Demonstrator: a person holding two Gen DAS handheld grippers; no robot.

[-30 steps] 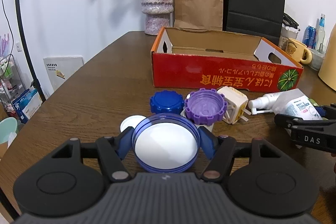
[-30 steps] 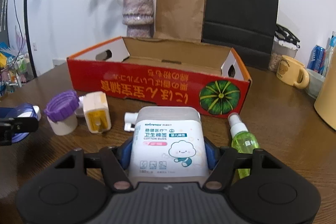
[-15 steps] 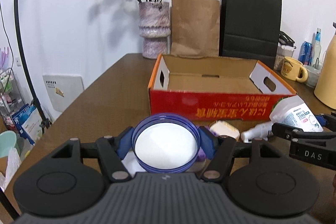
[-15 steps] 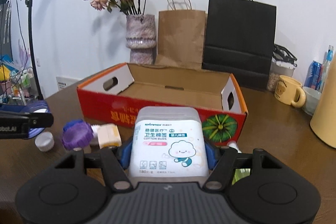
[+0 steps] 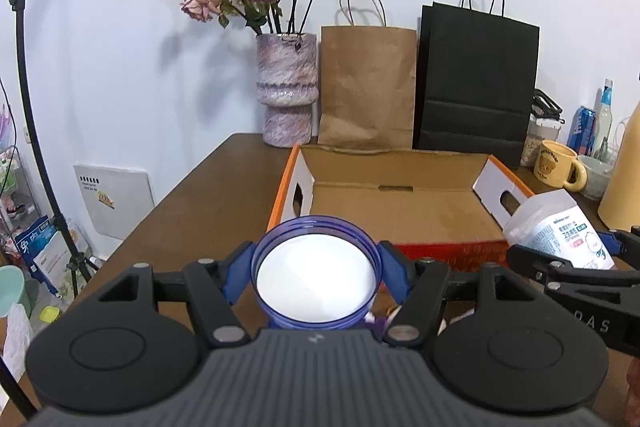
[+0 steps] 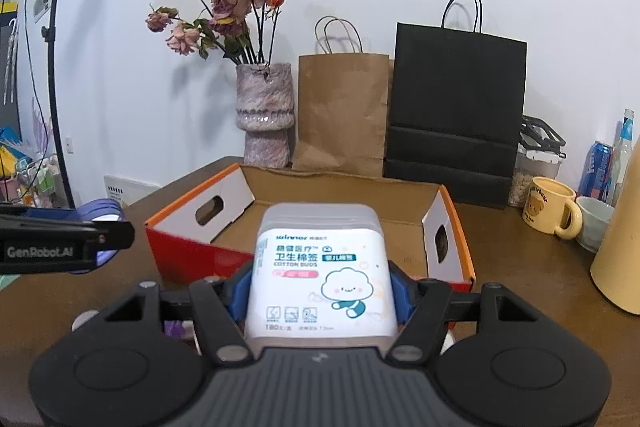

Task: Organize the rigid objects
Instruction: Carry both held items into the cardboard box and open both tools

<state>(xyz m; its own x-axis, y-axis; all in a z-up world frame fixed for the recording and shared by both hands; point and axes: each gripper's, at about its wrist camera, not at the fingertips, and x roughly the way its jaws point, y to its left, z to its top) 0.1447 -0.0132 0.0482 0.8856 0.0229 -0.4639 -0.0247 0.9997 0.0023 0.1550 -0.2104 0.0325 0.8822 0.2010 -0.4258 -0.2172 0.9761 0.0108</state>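
Left gripper point(image 5: 316, 277) is clamped on a blue-walled round jar point(image 5: 316, 281), open mouth toward the camera, white inside. The blue pads point(image 5: 238, 277) bite the rim on opposite sides. The jar is held in the air in front of the near wall of the cardboard box point(image 5: 400, 207).

Right gripper point(image 6: 322, 291) is clamped on a cotton bud box point(image 6: 322, 277), a clear plastic tub with a printed label, gripped on its two side faces about mid-height. It is also carried in the air, at the near edge of the cardboard box, whose floor looks bare. It also shows at the right of the left view point(image 5: 560, 231), tilted.

Handling, as judgement:
- Jar: rigid plastic, light, likely empty or near it. The round wall gives only line contact, so it may pivot between the pads if swung fast. The grip across the widest part is right. With no lid, anything inside could spill on a tilt.
- Cotton bud box: light, thin-walled, probably flexes a bit under squeeze. Flat sides give good pad contact; the glossy label could be slippery. Over-squeezing could pop the lid.
- Neither looks fragile. A short drop onto the cardboard should be harmless.

A purple-lidded item point(image 6: 176, 329) is barely visible on the table point(image 5: 208, 203) below.
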